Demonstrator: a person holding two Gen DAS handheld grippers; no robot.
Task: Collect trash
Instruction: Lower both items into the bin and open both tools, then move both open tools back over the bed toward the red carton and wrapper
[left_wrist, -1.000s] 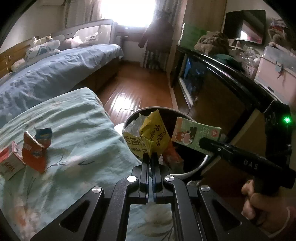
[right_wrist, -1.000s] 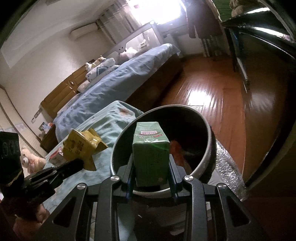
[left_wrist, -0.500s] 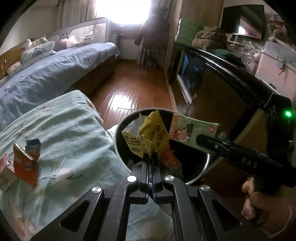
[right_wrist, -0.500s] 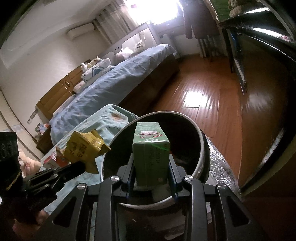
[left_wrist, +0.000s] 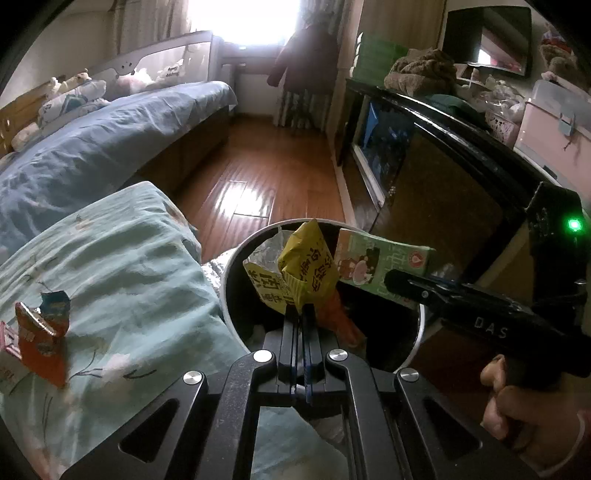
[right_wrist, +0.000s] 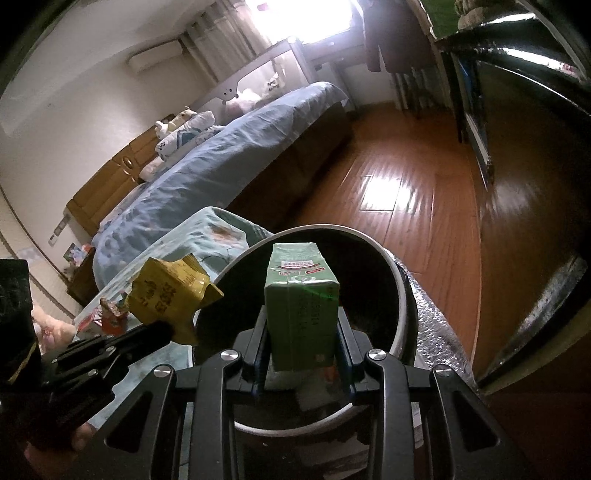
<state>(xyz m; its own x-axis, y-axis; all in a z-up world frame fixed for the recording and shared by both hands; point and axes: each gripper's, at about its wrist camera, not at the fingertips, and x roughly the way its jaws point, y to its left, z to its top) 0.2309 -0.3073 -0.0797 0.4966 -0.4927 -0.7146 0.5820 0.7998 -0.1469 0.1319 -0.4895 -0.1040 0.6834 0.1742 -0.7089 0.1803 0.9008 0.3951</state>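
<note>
Holding both over the bin (left_wrist: 231, 266), left hand-held gripper (left_wrist: 300, 308) pinches the wrapper (left_wrist: 303, 266), right hand-held gripper (right_wrist: 301, 332) clamps the carton (right_wrist: 301, 310); release only once each hangs inside the rim.

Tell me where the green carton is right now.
The carton is clamped in the right tool, held over the open bin. In the left wrist view it sits right of the yellow wrapper.

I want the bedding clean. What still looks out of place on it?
A torn red snack wrapper still lies on the green quilt, with a small white-and-red packet beside it at the picture's left edge. Both sit outside the trash bin.
</note>
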